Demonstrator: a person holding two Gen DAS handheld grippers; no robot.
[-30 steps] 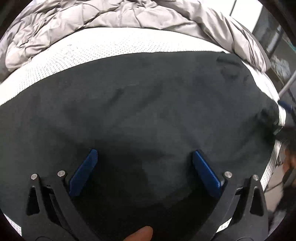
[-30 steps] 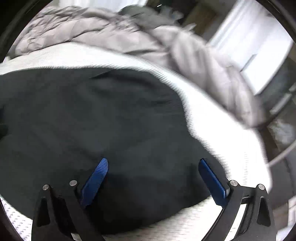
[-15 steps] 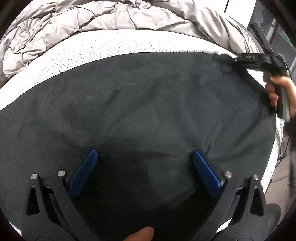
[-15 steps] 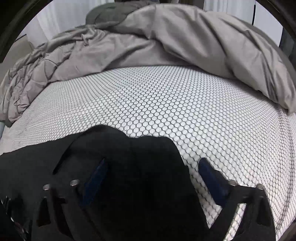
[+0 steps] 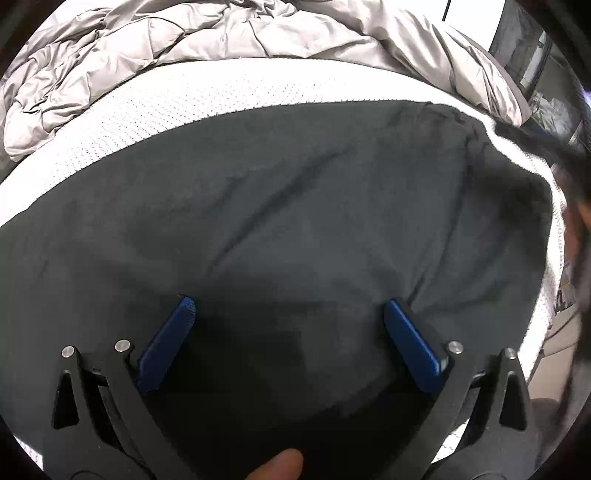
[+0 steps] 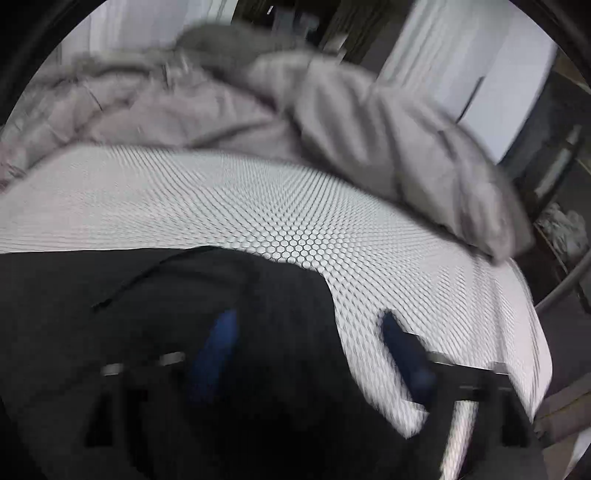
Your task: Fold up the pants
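On honeycomb-mesh mattress (image 6: 332, 221) | soft dark pants (image 5: 295, 221) | creased, matte

I've got a bed with a white honeycomb-mesh mattress cover (image 6: 295, 206). Black pants (image 5: 295, 206) spread flat on it, near edge. Crumpled grey duvet (image 5: 207, 33) bunched along the far side.

The pants (image 5: 295, 206) are dark, matt, soft cloth, faintly creased; the bed (image 6: 258, 199) wears white honeycomb-textured mesh; the duvet (image 5: 184, 40), upper frame, is grey, slightly sheeny quilted fabric (crumpled); the left tongs (image 5: 288, 317) show ribbed blue pads (image 5: 166, 347) on matt black plastic.
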